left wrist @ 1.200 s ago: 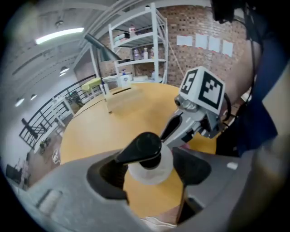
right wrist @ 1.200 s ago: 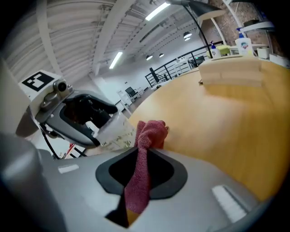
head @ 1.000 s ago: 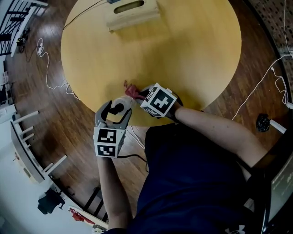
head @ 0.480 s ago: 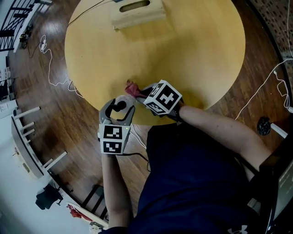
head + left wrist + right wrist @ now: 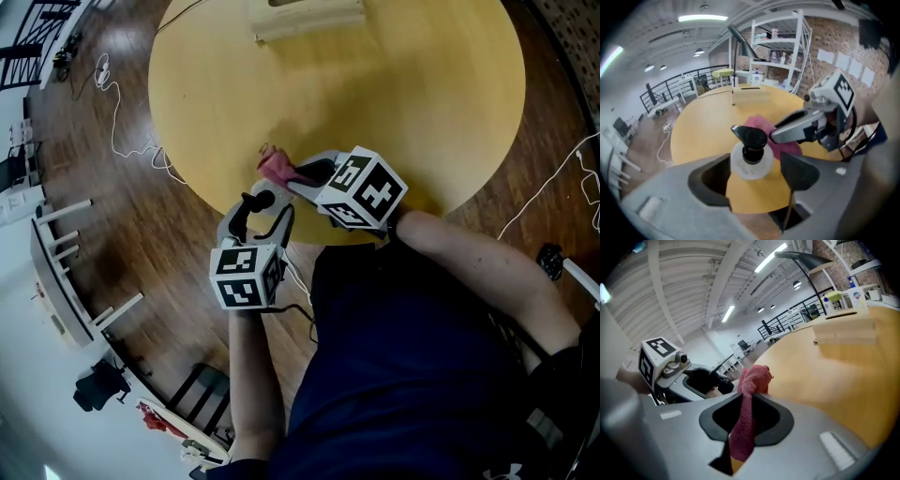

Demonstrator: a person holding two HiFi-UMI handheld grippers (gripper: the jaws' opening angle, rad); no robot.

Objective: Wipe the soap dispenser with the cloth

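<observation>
A clear soap dispenser point(image 5: 751, 157) with a black pump stands between the jaws of my left gripper point(image 5: 754, 169) at the near edge of the round wooden table point(image 5: 394, 84). The jaws hold its body and are opening slightly. In the head view the left gripper point(image 5: 258, 214) sits low, with the pump point(image 5: 255, 202) showing above it. My right gripper point(image 5: 749, 404) is shut on a pink cloth point(image 5: 752, 378), which bunches out past the jaw tips. It hovers just behind and right of the dispenser, with the cloth point(image 5: 275, 169) beside the pump.
A pale wooden box point(image 5: 309, 14) lies at the table's far side. White cables point(image 5: 122, 141) trail on the wooden floor at the left. A white shelf unit point(image 5: 778, 42) with bottles stands beyond the table.
The right gripper has risen with the cloth. The left gripper has rolled a little with the dispenser between its jaws, staying in place.
</observation>
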